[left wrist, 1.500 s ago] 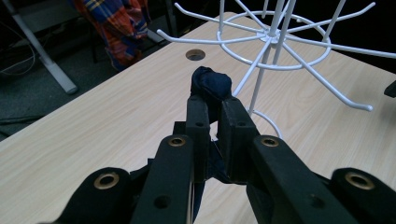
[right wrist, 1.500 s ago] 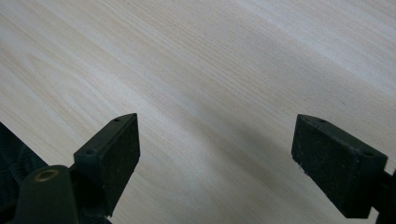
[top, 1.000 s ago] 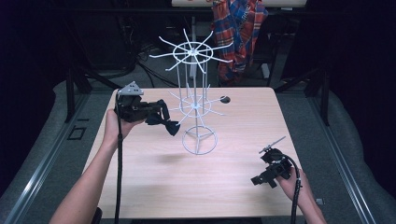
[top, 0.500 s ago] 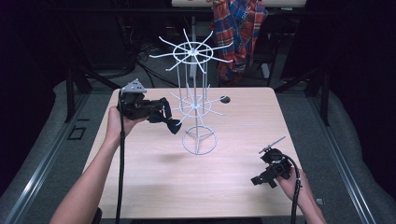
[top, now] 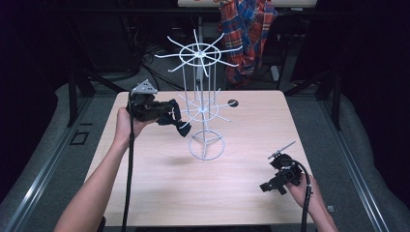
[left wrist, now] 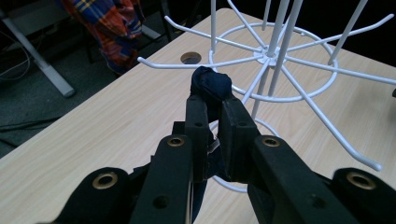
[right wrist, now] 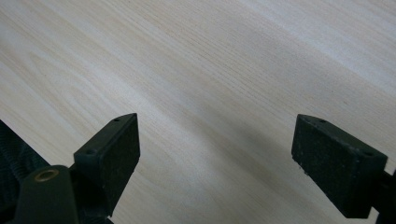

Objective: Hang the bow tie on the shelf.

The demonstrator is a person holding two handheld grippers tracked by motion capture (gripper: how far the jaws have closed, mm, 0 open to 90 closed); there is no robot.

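High view: your left gripper (top: 181, 126) holds one dark cloth (top: 175, 124) near the surface's (top: 145, 193) left edge, just beside one white wire rack (top: 205, 113) at its middle; your right gripper (top: 271, 186) sits near the right front corner.
Left gripper view: your jaws are clamped on the cloth, bunched above the tips at a lower rack spoke.
Right gripper view: your two jaws stand wide apart over bare wood.
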